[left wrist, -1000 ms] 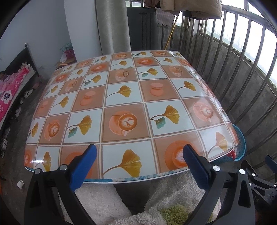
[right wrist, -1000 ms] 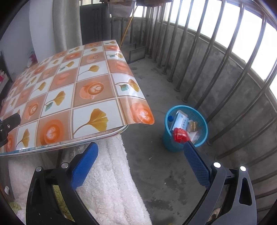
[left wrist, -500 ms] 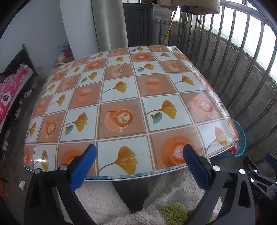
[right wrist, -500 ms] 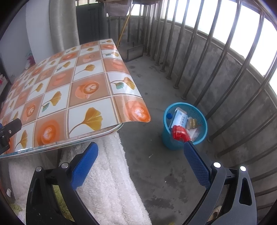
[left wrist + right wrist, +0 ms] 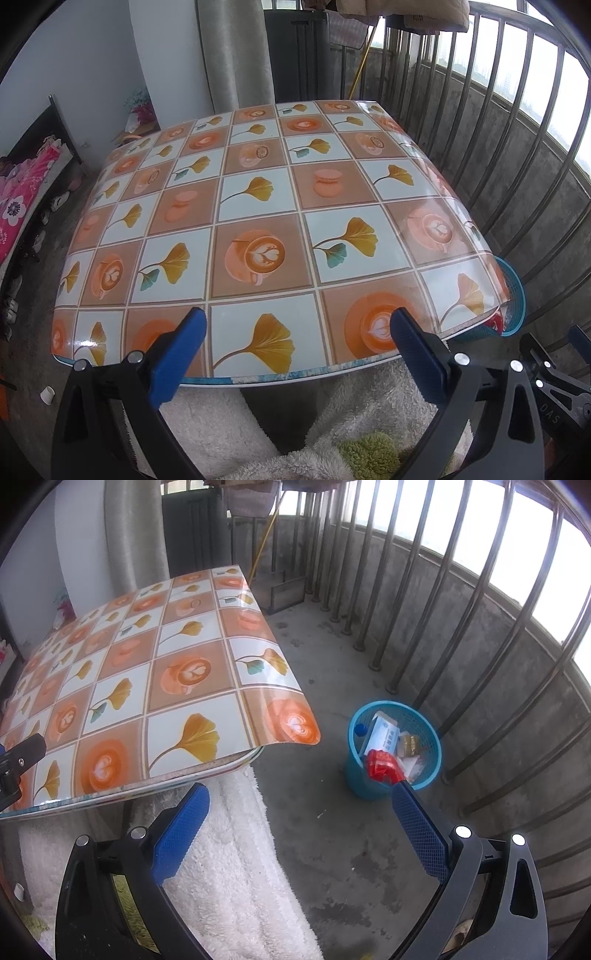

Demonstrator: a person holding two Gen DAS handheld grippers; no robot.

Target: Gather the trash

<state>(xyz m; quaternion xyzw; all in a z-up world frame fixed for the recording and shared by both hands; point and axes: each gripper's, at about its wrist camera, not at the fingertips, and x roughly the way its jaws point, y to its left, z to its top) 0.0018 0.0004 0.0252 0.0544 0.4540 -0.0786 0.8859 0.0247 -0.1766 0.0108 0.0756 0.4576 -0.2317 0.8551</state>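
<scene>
A blue mesh trash basket [image 5: 424, 727] stands on the concrete floor by the railing, right of the table. It holds a red crumpled wrapper [image 5: 382, 764], a white box [image 5: 384, 733] and other small trash. Its rim shows past the table corner in the left wrist view [image 5: 515, 291]. My right gripper [image 5: 299, 812] is open and empty, above the floor in front of the basket. My left gripper [image 5: 295, 334] is open and empty at the table's near edge. The patterned tabletop [image 5: 258, 206] carries nothing.
A metal railing [image 5: 461, 609] runs along the right. A white fluffy blanket [image 5: 236, 849] lies below the table's near edge. A small white cup [image 5: 47, 394] sits on the floor at left. A bed with pink bedding [image 5: 18, 195] is at far left.
Both views have shifted slightly upward and back; the table appears a little farther from the left gripper. Both grippers stay open and empty.
</scene>
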